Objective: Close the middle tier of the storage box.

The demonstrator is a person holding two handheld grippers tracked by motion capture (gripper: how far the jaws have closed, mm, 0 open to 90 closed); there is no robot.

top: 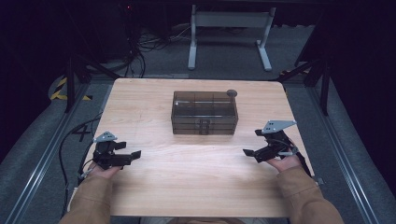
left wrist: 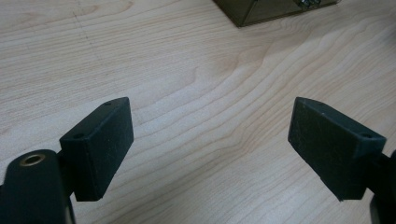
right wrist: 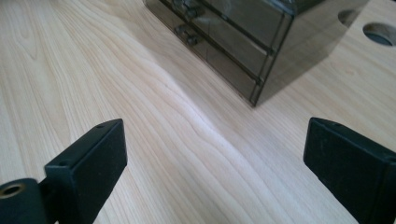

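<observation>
Sitting at mid-table, toward the far edge: smoked translucent drawer box (top: 204, 113), low and rectangular, front face carrying stacked drawers with small pulls (right wrist: 187, 35), top showing divided compartments. Resting flat on the wooden table (top: 196, 158), with a round hole in the table (top: 231, 93) just beside the box's far right corner. Appearing closed, drawer fronts lying flush as far as the right gripper view allows judging. Hovering well apart from the box, toward its near left: left gripper (top: 130, 155), jaws standing wide, nothing between them but bare wood. Hovering well apart from the box, toward its near right: right gripper (top: 256, 144), jaws likewise spread wide and holding nothing. Risks from here, as a judgement: slipping off a small pull when pinching it off-centre; dragging the whole light box toward the near edge instead of sliding a drawer out, given nothing bracing it; tipping the box when pulling an upper drawer at an upward angle; scraping the glossy, likely slick plastic wall when approaching too steeply.
</observation>
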